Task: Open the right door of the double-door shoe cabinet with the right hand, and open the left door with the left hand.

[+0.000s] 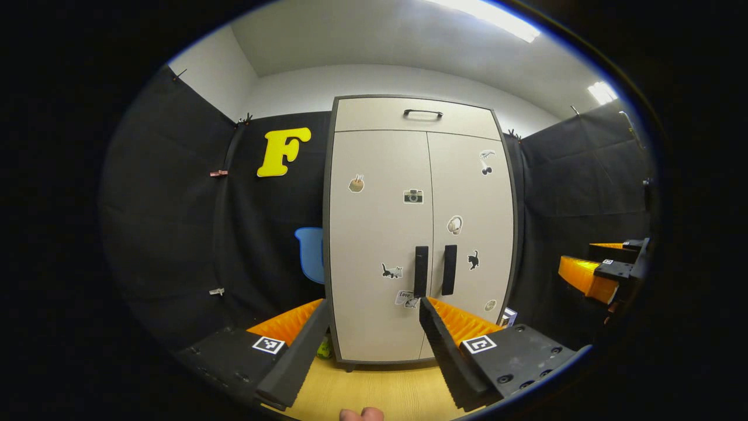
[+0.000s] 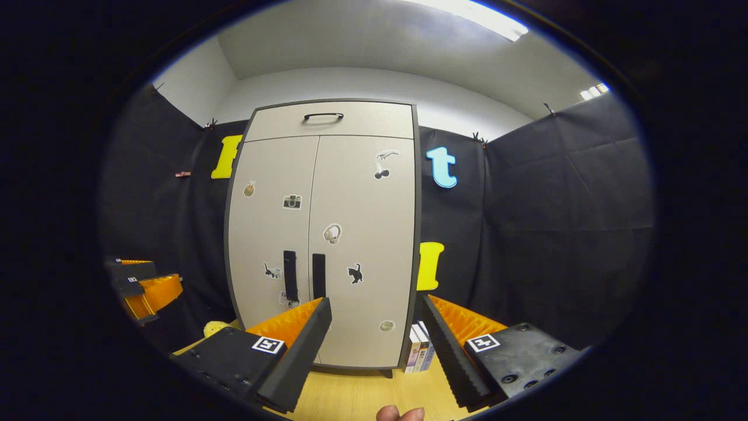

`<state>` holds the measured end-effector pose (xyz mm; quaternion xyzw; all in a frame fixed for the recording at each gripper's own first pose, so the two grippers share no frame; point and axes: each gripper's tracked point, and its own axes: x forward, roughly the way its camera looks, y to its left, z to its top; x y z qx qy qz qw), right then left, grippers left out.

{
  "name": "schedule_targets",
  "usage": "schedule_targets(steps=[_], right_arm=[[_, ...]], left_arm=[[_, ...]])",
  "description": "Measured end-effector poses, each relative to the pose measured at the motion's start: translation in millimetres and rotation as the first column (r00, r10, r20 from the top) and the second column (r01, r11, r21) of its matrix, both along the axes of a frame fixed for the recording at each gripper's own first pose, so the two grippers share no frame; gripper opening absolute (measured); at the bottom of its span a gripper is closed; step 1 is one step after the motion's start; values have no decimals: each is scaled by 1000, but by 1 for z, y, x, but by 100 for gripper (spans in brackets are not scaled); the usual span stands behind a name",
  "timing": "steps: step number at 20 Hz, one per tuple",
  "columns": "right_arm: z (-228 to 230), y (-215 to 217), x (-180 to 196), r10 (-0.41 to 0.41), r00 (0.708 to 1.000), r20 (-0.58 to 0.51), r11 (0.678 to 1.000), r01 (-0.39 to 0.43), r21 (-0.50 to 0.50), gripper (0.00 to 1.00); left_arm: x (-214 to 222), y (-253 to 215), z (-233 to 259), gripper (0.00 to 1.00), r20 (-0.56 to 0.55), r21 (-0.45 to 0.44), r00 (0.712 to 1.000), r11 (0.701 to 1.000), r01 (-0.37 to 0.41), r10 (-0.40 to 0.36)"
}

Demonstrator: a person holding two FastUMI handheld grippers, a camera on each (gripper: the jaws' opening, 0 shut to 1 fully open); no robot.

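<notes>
Left gripper view: the left gripper [image 1: 374,327] is released, jaws wide, well short of the shoe cabinet [image 1: 421,234]. Both doors are shut; the left door handle [image 1: 421,271] lies ahead, aligned for approach.

Right gripper view: the right gripper [image 2: 377,333] is released, facing the right door handle [image 2: 318,275], not touching.
</notes>
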<state>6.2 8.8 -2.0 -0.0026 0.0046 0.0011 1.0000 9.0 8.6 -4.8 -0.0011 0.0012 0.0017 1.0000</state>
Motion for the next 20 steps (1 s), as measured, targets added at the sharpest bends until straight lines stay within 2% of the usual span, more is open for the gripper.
schedule_targets(steps=[7,10,16,20], right_arm=[[0,12,8,13,1000,5,1000,-13,1,97],[2,26,22,43,999,11,999,-44,18,97],[11,57,86,64,996,67,998,-64,-10,97],[-10,84,133,83,995,53,996,-81,-46,97]], left_arm=[[3,7,-1,94,4,10,1000,1000,-2,2],[5,11,-5,94,0,11,1000,1000,-1,1],[9,26,-19,94,-21,-8,1000,1000,-10,10],[16,40,-29,95,-24,16,999,1000,-25,26]])
